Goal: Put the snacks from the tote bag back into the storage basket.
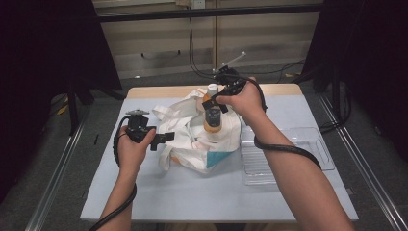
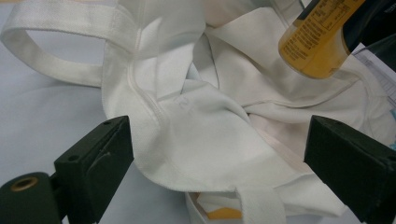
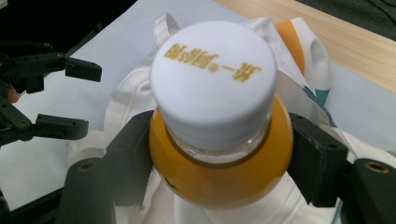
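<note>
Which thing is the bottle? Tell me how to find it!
Look at the pale table and find the crumpled white cloth bag in its middle. The bottle is just above the bag, gripped by the right tool. It is the one thing full of orange drink, with a white cap bearing gold writing.

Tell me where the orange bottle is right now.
In the high view, the orange bottle sits mid-table, clamped in the right gripper above the white tote bag, left of the clear tray.

Lab/studio: black curtains [image 1: 43, 72], metal rails [image 1: 57, 173], cables [image 1: 202, 62], bare table [image 1: 192, 197].
</note>
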### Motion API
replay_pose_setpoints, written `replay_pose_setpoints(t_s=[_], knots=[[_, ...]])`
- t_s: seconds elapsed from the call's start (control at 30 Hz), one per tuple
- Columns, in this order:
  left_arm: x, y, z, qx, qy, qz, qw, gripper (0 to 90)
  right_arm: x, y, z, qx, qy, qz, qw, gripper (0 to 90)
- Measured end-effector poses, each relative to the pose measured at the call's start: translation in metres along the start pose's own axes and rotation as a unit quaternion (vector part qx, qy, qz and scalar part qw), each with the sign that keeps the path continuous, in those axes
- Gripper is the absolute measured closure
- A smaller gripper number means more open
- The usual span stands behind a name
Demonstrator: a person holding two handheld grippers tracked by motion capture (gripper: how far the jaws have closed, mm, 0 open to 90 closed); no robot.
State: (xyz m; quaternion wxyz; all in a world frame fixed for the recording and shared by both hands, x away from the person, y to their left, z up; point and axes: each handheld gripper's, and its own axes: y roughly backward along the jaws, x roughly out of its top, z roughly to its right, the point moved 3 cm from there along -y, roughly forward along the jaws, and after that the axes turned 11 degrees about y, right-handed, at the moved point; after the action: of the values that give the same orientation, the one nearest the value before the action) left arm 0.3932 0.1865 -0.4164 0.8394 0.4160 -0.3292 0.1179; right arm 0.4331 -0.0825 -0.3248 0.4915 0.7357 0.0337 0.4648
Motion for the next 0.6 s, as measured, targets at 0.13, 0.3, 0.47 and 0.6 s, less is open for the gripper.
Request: replay_pose_setpoints(t_s=[0.13, 0.3, 0.47, 0.6], knots=[[0.0, 0.001, 0.001, 0.001, -0.005, -0.002, 1.0, 7.9, -0.002, 0.005, 0.001, -0.007, 0.005, -0.007, 0.9999, 30.5], [0.0, 0.001, 0.001, 0.001, -0.004, -0.002, 1.0, 7.9, -0.004, 0.01, 0.002, -0.005, 0.004, -0.005, 1.0, 30.5], [0.0, 0.0, 0.001, 0.002, -0.006, -0.003, 1.0, 7.9, -0.006, 0.017, 0.003, -0.004, -0.004, -0.004, 1.0, 30.5], [0.0, -0.001, 0.001, 0.001, -0.003, -0.002, 1.0, 7.9, -0.007, 0.022, 0.003, -0.004, -0.003, -0.004, 1.0, 30.5]])
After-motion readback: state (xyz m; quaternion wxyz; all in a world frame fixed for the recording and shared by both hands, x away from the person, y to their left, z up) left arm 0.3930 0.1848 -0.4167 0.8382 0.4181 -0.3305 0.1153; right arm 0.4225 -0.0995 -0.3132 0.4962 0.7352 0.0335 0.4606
